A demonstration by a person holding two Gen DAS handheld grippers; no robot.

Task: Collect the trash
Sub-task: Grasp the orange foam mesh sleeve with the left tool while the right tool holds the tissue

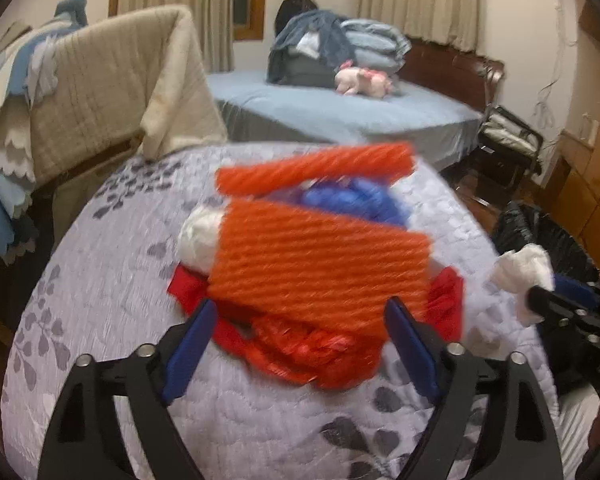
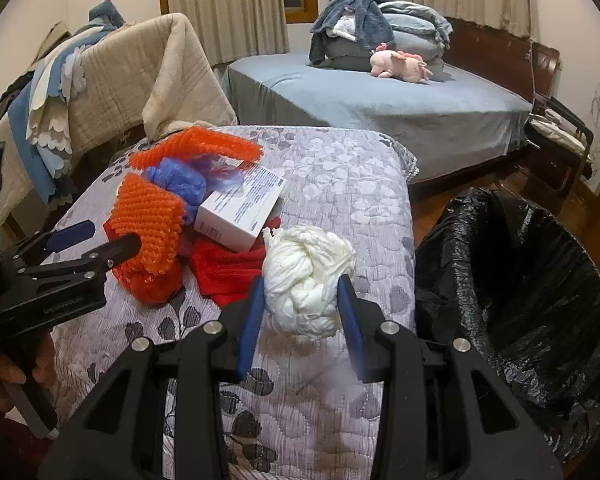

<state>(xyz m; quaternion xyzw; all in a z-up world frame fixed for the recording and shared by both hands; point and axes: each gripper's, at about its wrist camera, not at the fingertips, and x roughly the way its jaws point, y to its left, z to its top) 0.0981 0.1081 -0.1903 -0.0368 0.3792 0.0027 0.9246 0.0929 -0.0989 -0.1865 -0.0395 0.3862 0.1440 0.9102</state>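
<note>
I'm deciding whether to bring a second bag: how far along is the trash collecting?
Nothing visibly done: no trash shows in the black bin bag. In hand: the right gripper grips a white tissue wad. Left: the white box, blue plastic and more lie in the orange knit basket, where the left gripper stands open.

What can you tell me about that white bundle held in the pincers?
The white bundle is a crumpled, twisted wad, seemingly thin plastic or tissue. The right gripper pinches it between blue pads on both sides, above the flowered quilt, beside a black-lined bin. In the left camera it shows at the right edge.
</note>
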